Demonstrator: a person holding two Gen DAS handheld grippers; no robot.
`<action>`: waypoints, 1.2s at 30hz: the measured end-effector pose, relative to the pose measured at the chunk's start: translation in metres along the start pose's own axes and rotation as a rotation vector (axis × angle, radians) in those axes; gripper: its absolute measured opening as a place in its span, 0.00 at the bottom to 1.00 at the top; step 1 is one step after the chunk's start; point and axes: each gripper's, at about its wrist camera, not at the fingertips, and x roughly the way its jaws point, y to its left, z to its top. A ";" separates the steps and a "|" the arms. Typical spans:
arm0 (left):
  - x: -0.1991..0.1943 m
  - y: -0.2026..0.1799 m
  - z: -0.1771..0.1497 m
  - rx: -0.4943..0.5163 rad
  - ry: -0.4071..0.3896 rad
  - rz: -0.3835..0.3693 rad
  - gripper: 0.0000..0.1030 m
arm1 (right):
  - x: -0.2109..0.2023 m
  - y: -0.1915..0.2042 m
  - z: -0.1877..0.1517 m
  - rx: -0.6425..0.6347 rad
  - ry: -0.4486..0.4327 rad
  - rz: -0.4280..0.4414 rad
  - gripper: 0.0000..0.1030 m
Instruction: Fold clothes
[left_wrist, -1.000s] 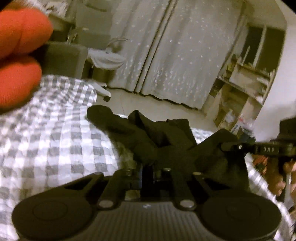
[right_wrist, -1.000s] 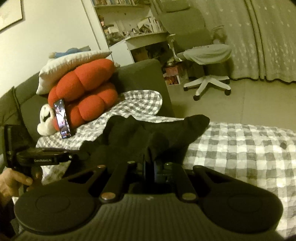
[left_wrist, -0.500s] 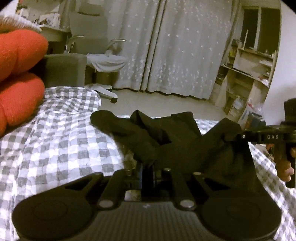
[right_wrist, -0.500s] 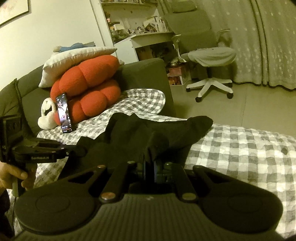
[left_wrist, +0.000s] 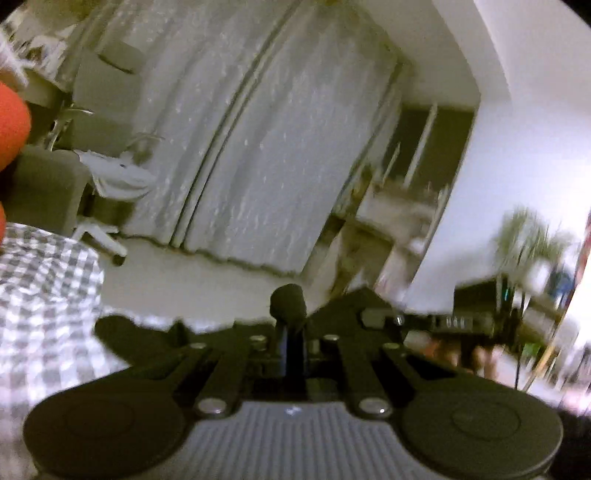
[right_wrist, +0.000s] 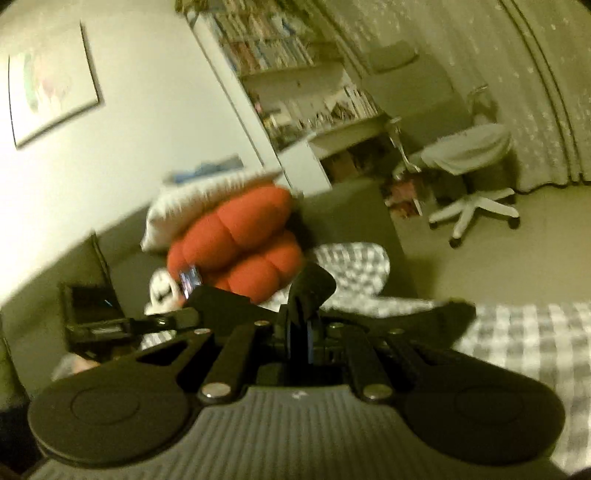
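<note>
1. Left tool (left_wrist: 291, 332) clamped tight on a bunched tuft of the black soft-fabric garment (left_wrist: 288, 301), right tool (right_wrist: 300, 321) pinching its own tuft the same way. Tiny bites though, so could easily slip out under any hard tug.
2. Garment hanging stretched between the two tools, up off the grey-and-white checked bedsheet (right_wrist: 535, 332), with one dark end (right_wrist: 458, 314) trailing back toward the sheet. Probably mid lift or shake-out. Looks like a wadded grab rather than a clean edge, so might lay down twisted and give a lopsided fold.
3. Both views badly smeared, so pretty fast motion by the look of it. Fast swing plus loose fabric means flapping, and can't tell which part of the garment is actually gripped.
4. Puffy red-orange cushion (right_wrist: 240, 247) and a small lit phone (right_wrist: 190, 278) propped against it, sitting near the far end of the garment. Wide sweep that way could knock the phone over or snag the cloth.
5. Edge of the bed close too, with bare floor (left_wrist: 184, 280) beyond. Dropped end could slide right off.
</note>
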 end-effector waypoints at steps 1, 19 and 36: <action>0.009 0.014 0.000 -0.036 -0.001 0.018 0.07 | 0.004 -0.006 0.006 0.009 -0.006 0.002 0.09; 0.084 0.080 -0.013 -0.209 0.106 0.386 0.39 | 0.089 -0.092 -0.004 0.242 0.120 -0.341 0.18; -0.013 -0.053 -0.067 -0.189 0.161 0.444 0.60 | 0.014 0.015 -0.036 0.142 0.171 -0.417 0.40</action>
